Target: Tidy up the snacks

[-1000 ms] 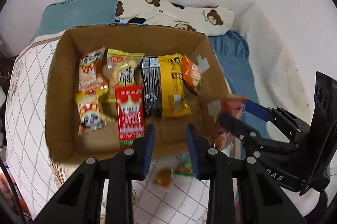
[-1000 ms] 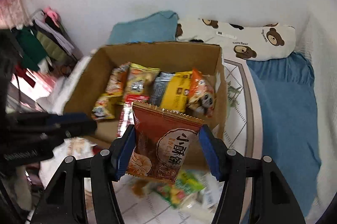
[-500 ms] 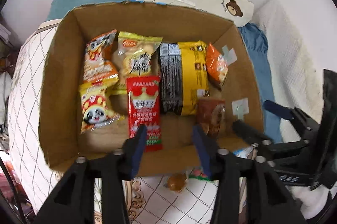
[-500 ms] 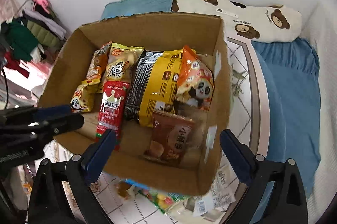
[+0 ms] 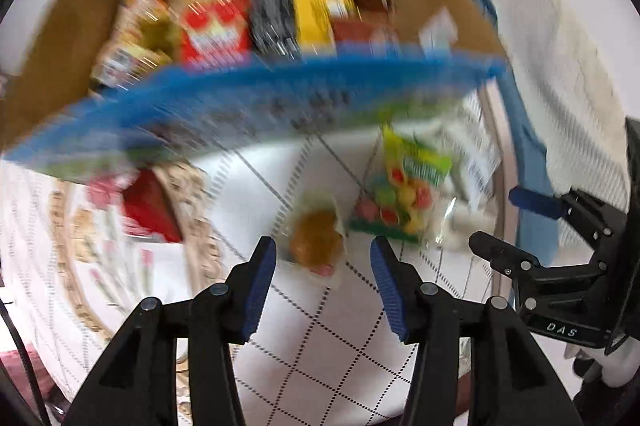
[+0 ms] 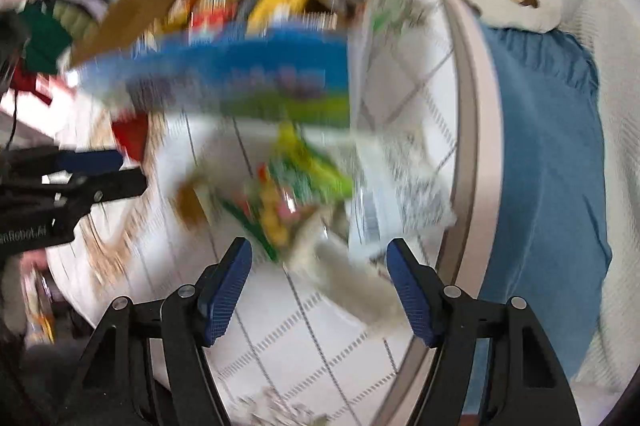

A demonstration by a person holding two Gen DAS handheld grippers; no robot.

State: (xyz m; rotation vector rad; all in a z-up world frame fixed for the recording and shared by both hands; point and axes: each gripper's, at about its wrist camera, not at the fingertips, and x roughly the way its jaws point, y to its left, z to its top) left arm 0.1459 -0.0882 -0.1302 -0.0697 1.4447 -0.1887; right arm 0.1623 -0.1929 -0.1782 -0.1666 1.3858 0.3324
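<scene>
Both views motion-blurred. Left gripper released, empty, above small orange snack on quilt beside cardboard box. Right gripper released, empty, over green candy bag. Advice: straddle packet fully before squeezing.

**Both grippers spread wide, nothing between the pads**

The left gripper enters its own view from 6 o'clock, its blue-padded fingers parted and nothing between them. The right gripper likewise rises from 6 o'clock in its own view, jaws spread wide and holding nothing. In the left wrist view, the right gripper juts in from 4 o'clock; in the right wrist view, the left gripper reaches in from 9 o'clock.
</scene>
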